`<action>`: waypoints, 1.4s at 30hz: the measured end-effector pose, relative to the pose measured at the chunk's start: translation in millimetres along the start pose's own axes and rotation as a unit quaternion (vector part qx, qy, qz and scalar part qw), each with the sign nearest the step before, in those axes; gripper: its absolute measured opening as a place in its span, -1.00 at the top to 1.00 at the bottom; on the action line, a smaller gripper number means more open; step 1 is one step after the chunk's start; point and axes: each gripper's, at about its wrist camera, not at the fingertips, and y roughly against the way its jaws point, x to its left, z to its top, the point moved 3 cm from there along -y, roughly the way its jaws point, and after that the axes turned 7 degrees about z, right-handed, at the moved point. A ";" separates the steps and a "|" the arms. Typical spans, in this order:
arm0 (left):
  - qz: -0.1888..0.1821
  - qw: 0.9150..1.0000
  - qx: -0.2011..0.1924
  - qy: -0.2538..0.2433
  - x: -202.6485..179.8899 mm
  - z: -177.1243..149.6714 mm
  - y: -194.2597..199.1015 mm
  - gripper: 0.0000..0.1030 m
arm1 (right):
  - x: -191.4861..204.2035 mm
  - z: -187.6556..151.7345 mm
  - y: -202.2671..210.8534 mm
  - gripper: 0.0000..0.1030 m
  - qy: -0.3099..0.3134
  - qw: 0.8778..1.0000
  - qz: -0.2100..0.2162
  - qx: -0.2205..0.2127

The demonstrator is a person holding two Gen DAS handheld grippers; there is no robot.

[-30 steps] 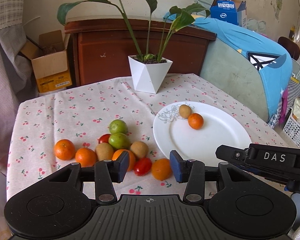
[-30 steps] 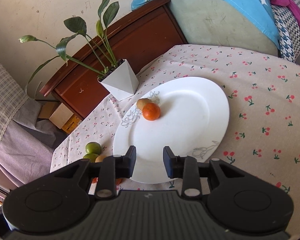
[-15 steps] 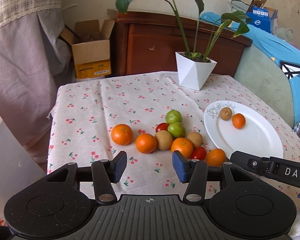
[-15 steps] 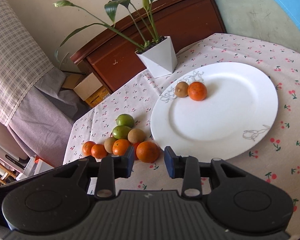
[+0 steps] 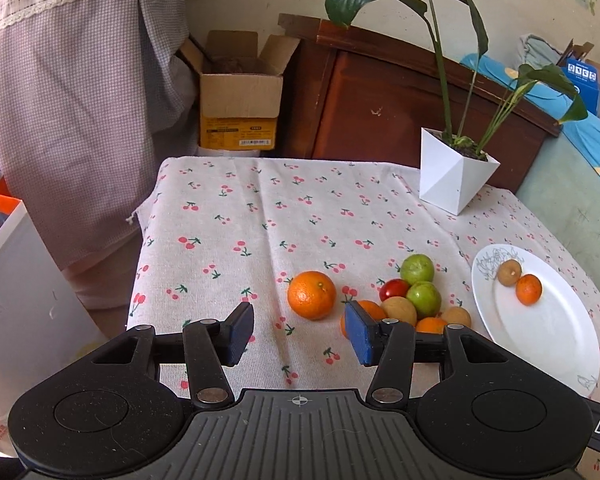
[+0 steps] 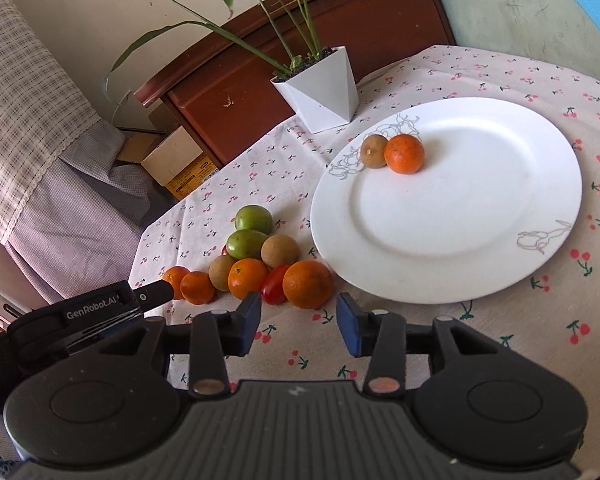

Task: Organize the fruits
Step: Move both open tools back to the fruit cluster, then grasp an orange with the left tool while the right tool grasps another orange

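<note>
Two fruits are on the white plate [image 6: 452, 240] so far: one small orange [image 6: 404, 153] and one brown fruit [image 6: 373, 151], touching, near its far rim. Rest of the plate is bare. Judging by that, most of the job is left: the loose pile [image 6: 256, 264] of oranges, green, brown and red fruit sits on the table [image 5: 260, 224], just beside the plate. Left gripper [image 5: 298, 334] and right gripper [image 6: 298, 324] both hover near the pile, jaws apart, holding nothing.

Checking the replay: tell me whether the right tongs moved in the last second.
Yes. The right tongs shifted left off the white plate, now pointing at the nearest orange.
</note>
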 end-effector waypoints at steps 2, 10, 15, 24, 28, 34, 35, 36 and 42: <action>0.000 1.000 -0.001 0.005 1.4 1.5 -4.5 0.06 | 0.9 -1.0 -2.3 0.15 0.002 1.000 -0.002 0.000; -0.011 1.000 -0.003 0.017 0.2 6.8 -20.3 0.08 | 5.1 -1.7 -8.9 0.15 0.017 1.000 -0.009 -0.007; -0.014 1.000 -0.002 0.019 -1.9 7.6 -27.6 0.12 | 6.5 -0.7 -11.4 0.15 0.023 1.000 -0.012 -0.012; -0.010 1.000 -0.007 0.016 -3.9 8.7 -33.9 0.12 | 8.5 0.1 -14.2 0.15 0.032 0.999 -0.021 -0.020; -0.009 1.000 -0.008 0.014 -4.0 8.4 -34.2 0.17 | 8.8 0.3 -14.4 0.15 0.035 0.999 -0.022 -0.023; -0.015 1.000 -0.008 0.008 -6.4 6.8 -32.5 0.38 | 8.2 0.7 -14.2 0.19 0.033 0.999 -0.023 -0.024; -0.017 1.000 -0.007 0.007 -6.9 6.5 -32.3 0.40 | 7.4 0.7 -13.8 0.22 0.031 0.999 -0.023 -0.024; -0.017 1.000 -0.007 0.006 -7.4 5.8 -32.1 0.43 | 6.7 1.3 -13.7 0.25 0.029 0.999 -0.022 -0.024; -0.018 1.000 -0.008 0.006 -7.2 4.5 -30.3 0.44 | 4.8 2.0 -13.1 0.42 0.026 0.999 -0.025 -0.023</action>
